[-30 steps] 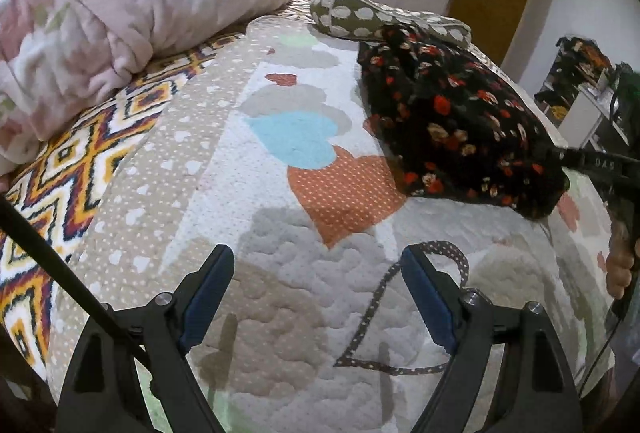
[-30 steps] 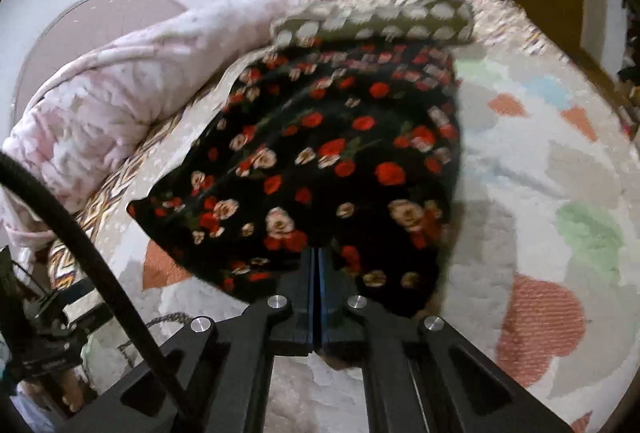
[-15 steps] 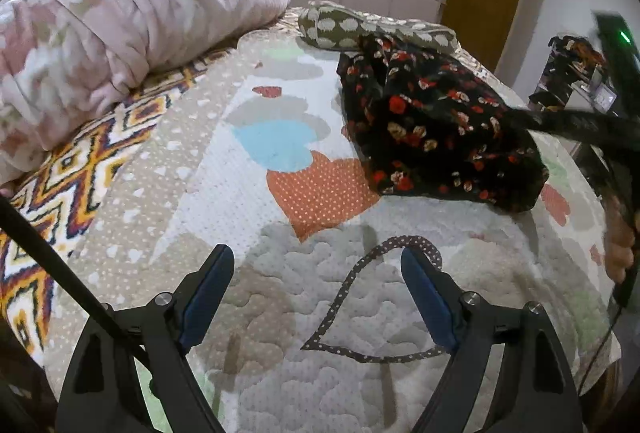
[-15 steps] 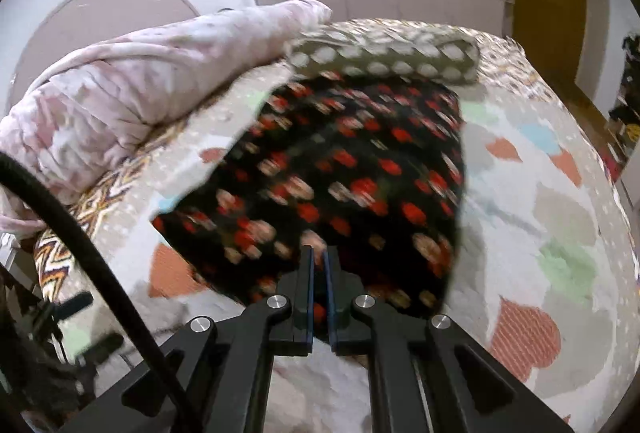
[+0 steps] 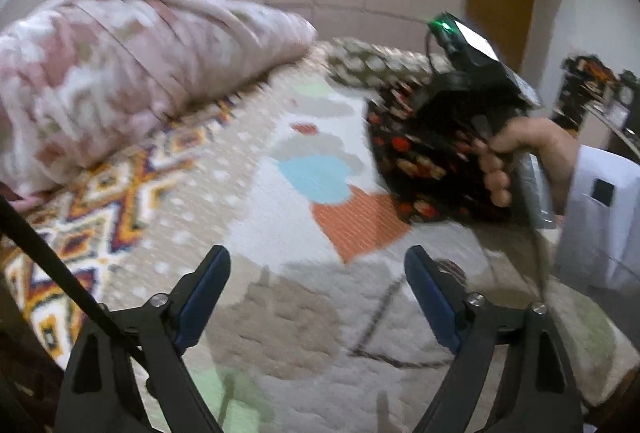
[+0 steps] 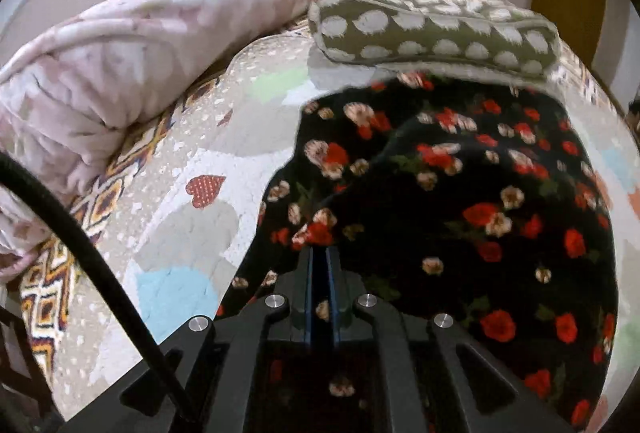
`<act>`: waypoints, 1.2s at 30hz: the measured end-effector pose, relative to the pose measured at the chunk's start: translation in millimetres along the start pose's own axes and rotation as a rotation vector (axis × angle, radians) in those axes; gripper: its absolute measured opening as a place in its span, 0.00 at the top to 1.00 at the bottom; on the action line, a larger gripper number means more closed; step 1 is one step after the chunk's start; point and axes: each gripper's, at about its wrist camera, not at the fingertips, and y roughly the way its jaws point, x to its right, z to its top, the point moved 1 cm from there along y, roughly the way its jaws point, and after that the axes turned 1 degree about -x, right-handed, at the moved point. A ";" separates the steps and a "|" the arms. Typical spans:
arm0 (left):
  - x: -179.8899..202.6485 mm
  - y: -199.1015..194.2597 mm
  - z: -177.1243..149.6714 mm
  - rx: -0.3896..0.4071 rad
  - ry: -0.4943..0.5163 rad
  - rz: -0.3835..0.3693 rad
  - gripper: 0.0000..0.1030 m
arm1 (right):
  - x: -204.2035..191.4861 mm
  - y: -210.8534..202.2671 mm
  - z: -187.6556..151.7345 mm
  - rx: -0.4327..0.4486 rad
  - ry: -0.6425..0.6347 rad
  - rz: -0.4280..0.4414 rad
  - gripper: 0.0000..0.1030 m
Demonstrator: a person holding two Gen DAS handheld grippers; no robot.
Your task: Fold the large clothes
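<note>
A black garment with red and cream flowers [image 6: 460,193] lies doubled over on the quilted bedspread [image 5: 280,333], just below a spotted pillow. My right gripper [image 6: 321,257] sits at the garment's near edge. Its jaws are opening, only a narrow slit apart, with the fabric's fold still at their tips. In the left wrist view a hand [image 5: 520,149] holds that gripper over the garment [image 5: 416,161]. My left gripper [image 5: 316,253] hovers over bare bedspread nearer the bed's foot. Its jaws are opening wide and hold nothing.
A rolled pink quilt [image 5: 120,73] fills the bed's left side. The olive pillow with white spots [image 6: 432,33] lies across the head. A cluttered shelf [image 5: 592,81] stands off the right edge beside an ochre door. A white sleeve [image 5: 600,201] is at right.
My right gripper carried the garment's near edge forward toward the pillow, laying it over itself, and its jaws parted slightly. The left gripper rose and tilted up, and its jaws spread a little wider.
</note>
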 end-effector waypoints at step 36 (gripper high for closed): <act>85.4 -43.2 -22.5 -0.042 0.081 -0.055 0.00 | 85.4 -199.3 -259.1 0.204 0.147 -0.242 0.34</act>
